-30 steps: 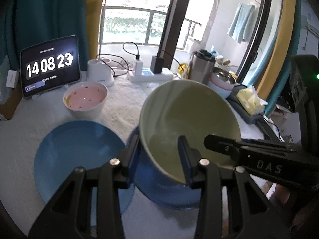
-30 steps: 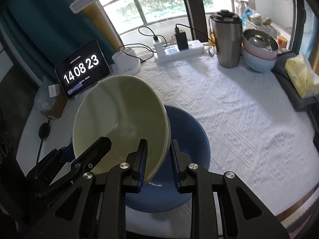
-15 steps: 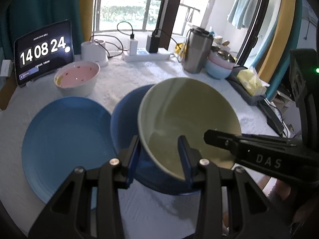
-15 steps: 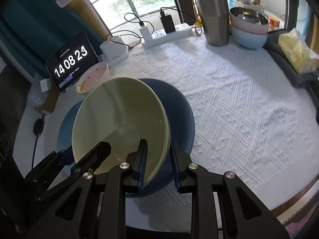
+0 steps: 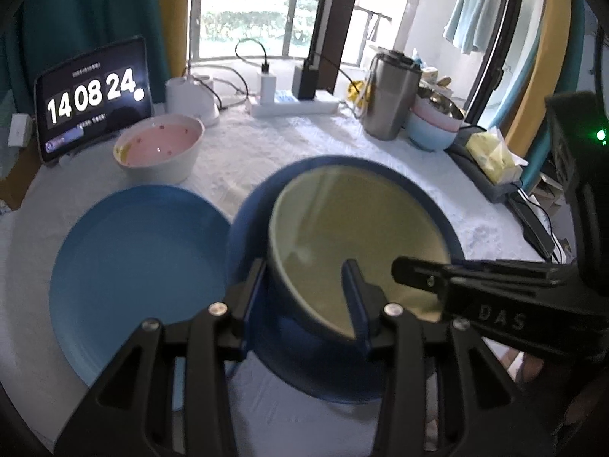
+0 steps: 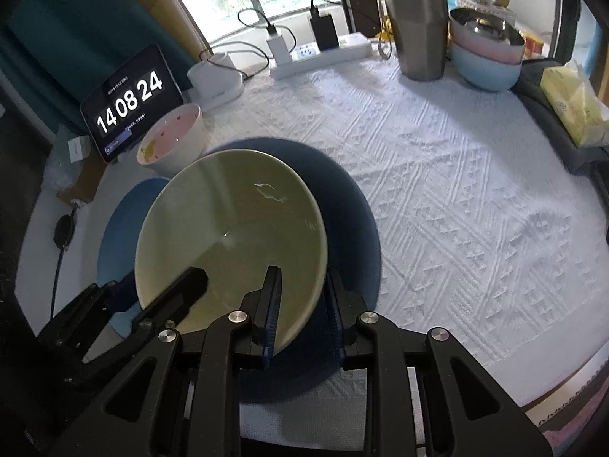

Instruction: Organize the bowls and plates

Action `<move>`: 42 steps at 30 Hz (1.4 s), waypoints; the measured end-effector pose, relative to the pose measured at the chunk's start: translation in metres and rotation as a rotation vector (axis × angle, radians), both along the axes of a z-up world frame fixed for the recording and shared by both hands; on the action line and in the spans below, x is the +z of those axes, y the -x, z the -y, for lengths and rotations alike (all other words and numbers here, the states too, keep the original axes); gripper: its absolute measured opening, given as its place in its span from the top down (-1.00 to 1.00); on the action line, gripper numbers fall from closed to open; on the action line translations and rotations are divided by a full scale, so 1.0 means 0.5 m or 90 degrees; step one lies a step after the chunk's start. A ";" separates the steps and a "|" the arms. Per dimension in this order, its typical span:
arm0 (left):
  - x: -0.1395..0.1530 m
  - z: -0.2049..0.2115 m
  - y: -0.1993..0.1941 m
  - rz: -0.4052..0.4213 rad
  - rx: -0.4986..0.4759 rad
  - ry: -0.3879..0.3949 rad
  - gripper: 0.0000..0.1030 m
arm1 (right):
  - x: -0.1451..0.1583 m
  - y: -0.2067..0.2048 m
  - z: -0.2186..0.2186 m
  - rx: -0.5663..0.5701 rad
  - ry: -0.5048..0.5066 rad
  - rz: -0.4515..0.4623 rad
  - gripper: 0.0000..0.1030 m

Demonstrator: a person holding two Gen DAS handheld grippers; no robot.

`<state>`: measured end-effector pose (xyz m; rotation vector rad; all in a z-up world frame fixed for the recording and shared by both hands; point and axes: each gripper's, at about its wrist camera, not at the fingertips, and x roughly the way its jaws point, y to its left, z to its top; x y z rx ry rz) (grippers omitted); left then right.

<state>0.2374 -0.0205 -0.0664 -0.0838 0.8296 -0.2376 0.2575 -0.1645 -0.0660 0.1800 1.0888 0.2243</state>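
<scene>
A pale green bowl (image 5: 342,221) (image 6: 228,228) rests nearly level inside a larger dark blue bowl (image 5: 323,373) (image 6: 354,228) on the white tablecloth. My left gripper (image 5: 304,289) straddles the green bowl's near rim. Its jaws are opening and the outer pad stands slightly off the wall. My right gripper (image 6: 302,304) is shut on the rim at the other side, one finger inside and one outside. A light blue plate (image 5: 141,266) (image 6: 118,228) lies to the left of the blue bowl. A pink-lined white bowl (image 5: 160,144) (image 6: 171,141) sits behind the plate.
At the back stand a tablet clock (image 5: 91,95), a power strip (image 6: 319,53), a steel tumbler (image 6: 418,23) and stacked pastel bowls (image 6: 487,53). A tissue pack (image 6: 574,110) lies at the right. The table's edge (image 6: 563,396) runs close at lower right.
The green bowl has come down from a tilted hold above the dark blue bowl and now sits level inside it. Both grippers sank with it. The left jaws stand slightly wider.
</scene>
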 end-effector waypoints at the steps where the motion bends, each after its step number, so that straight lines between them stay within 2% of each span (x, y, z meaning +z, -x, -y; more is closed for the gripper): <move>1: 0.003 -0.003 0.001 0.005 0.004 -0.002 0.15 | 0.001 0.001 0.000 -0.003 0.005 0.004 0.51; 2: 0.005 -0.006 0.001 0.008 0.006 -0.002 0.15 | 0.002 0.001 0.001 -0.005 0.007 0.008 0.58; 4: 0.005 -0.011 0.000 0.008 0.008 0.000 0.14 | 0.014 0.004 -0.001 0.000 0.006 0.028 0.55; 15: 0.017 -0.035 0.001 0.015 0.015 0.003 0.14 | 0.037 0.006 0.013 -0.010 0.009 0.040 0.50; 21: 0.027 -0.057 0.003 0.033 0.038 -0.018 0.14 | 0.050 0.007 0.008 -0.006 0.010 0.054 0.50; 26: 0.009 -0.069 -0.006 0.026 0.052 -0.052 0.14 | 0.047 0.003 0.003 -0.004 0.007 0.050 0.50; 30: -0.024 -0.068 -0.015 0.003 0.051 -0.059 0.14 | 0.043 -0.002 0.002 -0.005 0.006 0.044 0.50; 42: -0.023 -0.060 -0.029 0.004 0.055 -0.074 0.14 | 0.052 -0.014 -0.006 -0.005 0.011 0.047 0.50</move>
